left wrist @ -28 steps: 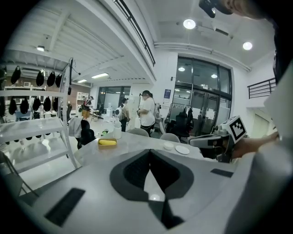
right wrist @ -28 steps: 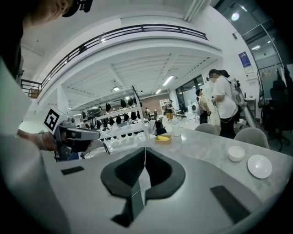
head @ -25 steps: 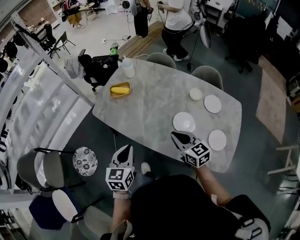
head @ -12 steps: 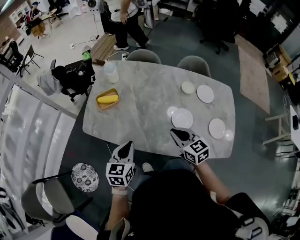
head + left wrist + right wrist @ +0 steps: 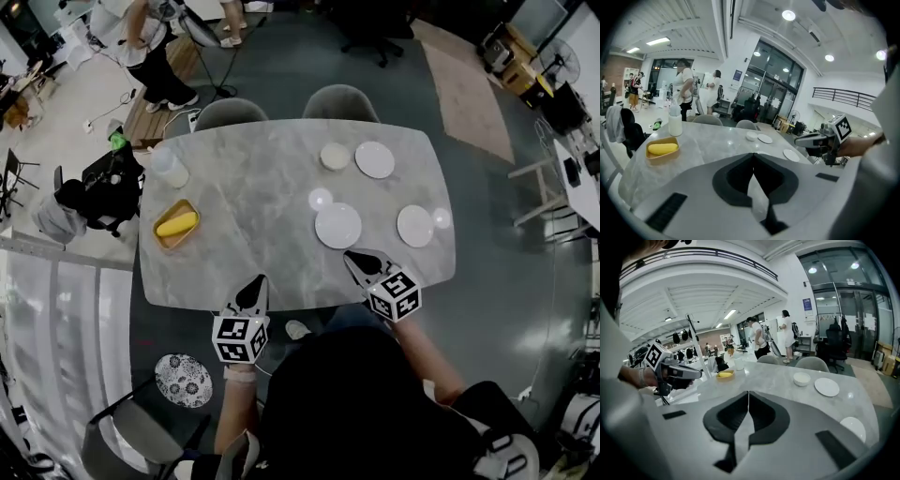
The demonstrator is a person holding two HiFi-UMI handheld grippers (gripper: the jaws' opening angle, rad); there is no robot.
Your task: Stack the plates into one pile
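Your right tongs (image 5: 748,394) are closed tip to tip, nothing between them. Grey marble table (image 5: 773,376) lies beyond the tips. Ahead-right of the tongs is a small white bowl (image 5: 802,378), white plate (image 5: 827,386) just beside it. A second plate (image 5: 853,427) sits nearer, far right. Ahead-left are a yellow tray (image 5: 724,375) and a white bottle (image 5: 739,363). Your left tongs (image 5: 696,374) hover off to the left.

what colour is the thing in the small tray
The item is yellow; clearest in the left gripper view.
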